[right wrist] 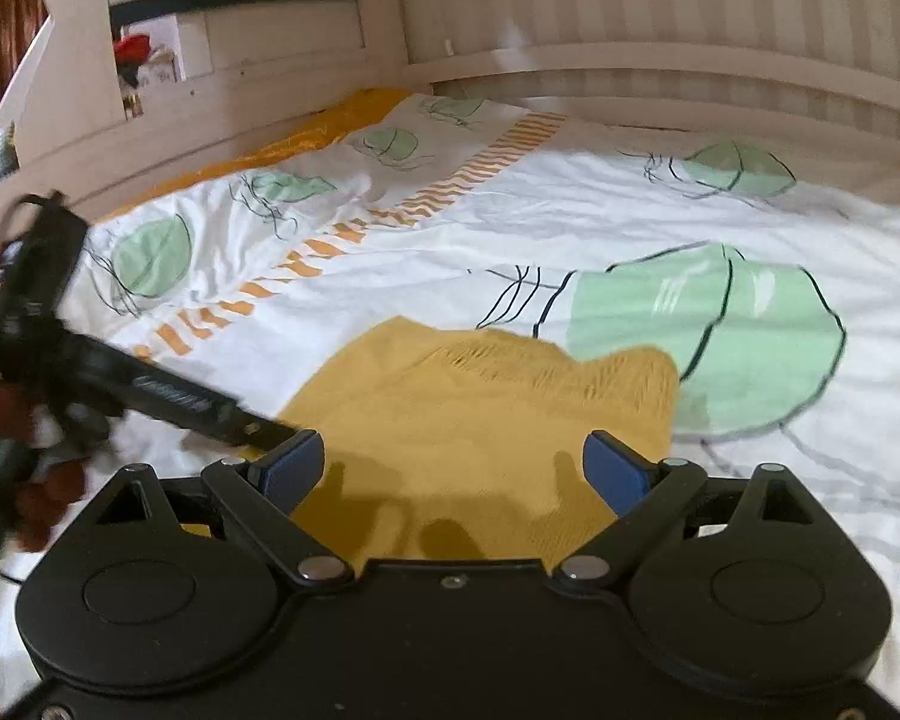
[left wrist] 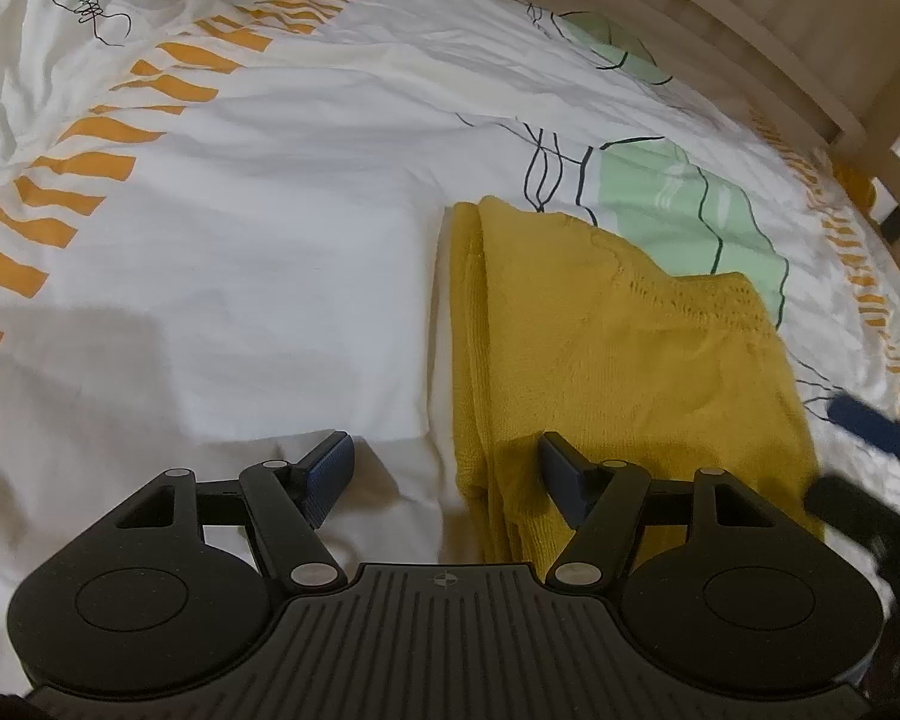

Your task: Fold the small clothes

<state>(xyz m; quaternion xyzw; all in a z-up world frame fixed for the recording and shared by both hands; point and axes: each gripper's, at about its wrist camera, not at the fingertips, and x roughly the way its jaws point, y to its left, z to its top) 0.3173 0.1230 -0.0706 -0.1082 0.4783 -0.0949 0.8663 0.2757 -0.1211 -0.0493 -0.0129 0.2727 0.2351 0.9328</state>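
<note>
left gripper [left wrist: 447, 468]: fingers apart, holding nothing, above the left edge of the yellow sweater [left wrist: 618, 360] | right gripper [right wrist: 453, 465]: fingers apart, empty, over the sweater's near part | sweater: folded, flat on the bedspread [left wrist: 240, 252], just in front of its green leaf print [right wrist: 744, 336]

Your left gripper [left wrist: 444, 474]: matte black housing, ribbed centre plate with a small crosshair mark, two round discs, silver pivot screws.
Your right gripper [right wrist: 453, 468]: the same black shell, smooth centre with one screw.
Fingertips [right wrist: 291, 468]: blue ribbed pads.
</note>
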